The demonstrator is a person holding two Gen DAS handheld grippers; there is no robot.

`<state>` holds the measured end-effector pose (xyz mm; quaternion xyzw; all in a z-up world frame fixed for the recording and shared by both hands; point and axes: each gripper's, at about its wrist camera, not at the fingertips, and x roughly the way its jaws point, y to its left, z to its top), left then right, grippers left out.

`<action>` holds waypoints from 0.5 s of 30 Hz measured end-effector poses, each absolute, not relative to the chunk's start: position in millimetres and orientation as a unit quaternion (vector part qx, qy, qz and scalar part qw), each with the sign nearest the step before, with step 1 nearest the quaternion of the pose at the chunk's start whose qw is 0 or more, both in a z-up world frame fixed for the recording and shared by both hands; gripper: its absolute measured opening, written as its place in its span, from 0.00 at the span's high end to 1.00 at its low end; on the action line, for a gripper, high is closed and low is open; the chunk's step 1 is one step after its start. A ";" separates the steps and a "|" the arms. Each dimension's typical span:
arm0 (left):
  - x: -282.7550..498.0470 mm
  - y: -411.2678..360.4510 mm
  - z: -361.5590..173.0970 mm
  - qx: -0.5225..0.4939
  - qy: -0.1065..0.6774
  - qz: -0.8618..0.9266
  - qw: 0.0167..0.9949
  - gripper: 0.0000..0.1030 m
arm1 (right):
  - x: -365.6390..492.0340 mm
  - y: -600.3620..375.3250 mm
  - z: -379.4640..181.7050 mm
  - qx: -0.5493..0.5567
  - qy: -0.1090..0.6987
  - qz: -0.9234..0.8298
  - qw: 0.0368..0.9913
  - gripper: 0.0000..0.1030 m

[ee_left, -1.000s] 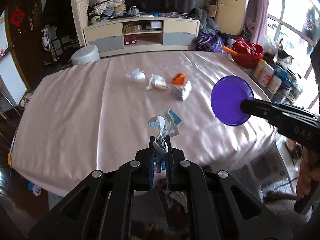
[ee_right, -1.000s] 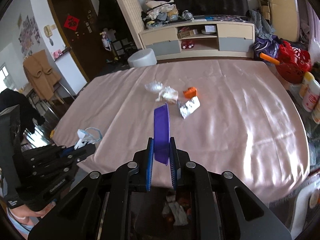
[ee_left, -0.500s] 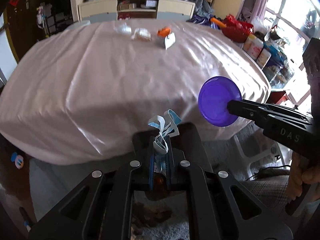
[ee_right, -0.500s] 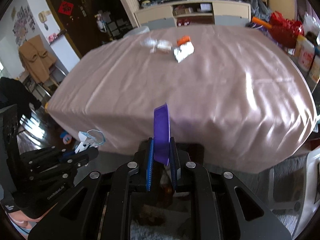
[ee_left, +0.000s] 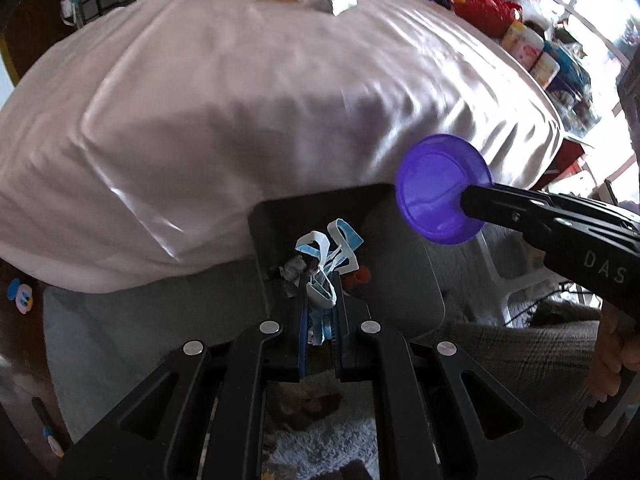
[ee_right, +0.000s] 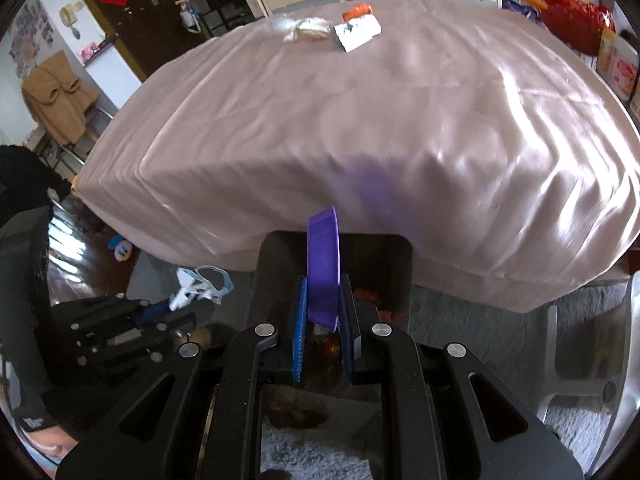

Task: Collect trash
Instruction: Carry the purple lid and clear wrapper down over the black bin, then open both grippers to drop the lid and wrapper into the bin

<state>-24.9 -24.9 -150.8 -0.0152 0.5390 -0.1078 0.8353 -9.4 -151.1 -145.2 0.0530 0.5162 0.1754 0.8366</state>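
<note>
— While both grippers point steeply down at the floor by the table's near edge, where does the bin sit from each?

— Directly below and ahead. The dark bin stands on the floor against the hanging pink tablecloth, and the left gripper hangs over its open mouth, clamped tight on a crumpled blue-and-white face mask whose loops stick up past the fingertips.

— And the right?

— The right gripper is shut on the rim of a purple lid, held on edge, its flat face upright and its long axis running along the fingers toward the bin. In the left view that lid hovers above the bin's right rim, so I judge the left hand better centred for a drop.

— Anything unclear?

— Plenty. The bin's contents are dark; I make out grey and reddish scraps only. Its near wall is hidden behind the gripper bodies. More trash lies at the table's far end, small and partly cut off in the left view. Height above the rim I cannot tell.
</note>
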 end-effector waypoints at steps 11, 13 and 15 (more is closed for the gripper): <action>-16.4 -37.6 -163.9 -0.009 0.553 -0.115 0.825 0.91 | -1.9 -156.3 -157.7 0.075 0.544 0.160 0.820 0.84; -15.7 -39.4 -164.3 -0.006 0.554 -0.119 0.824 0.90 | -0.5 -156.9 -159.3 0.076 0.547 0.158 0.819 0.84; -15.4 -41.9 -165.0 -0.004 0.555 -0.123 0.823 0.90 | 0.9 -157.4 -160.7 0.077 0.549 0.157 0.817 0.84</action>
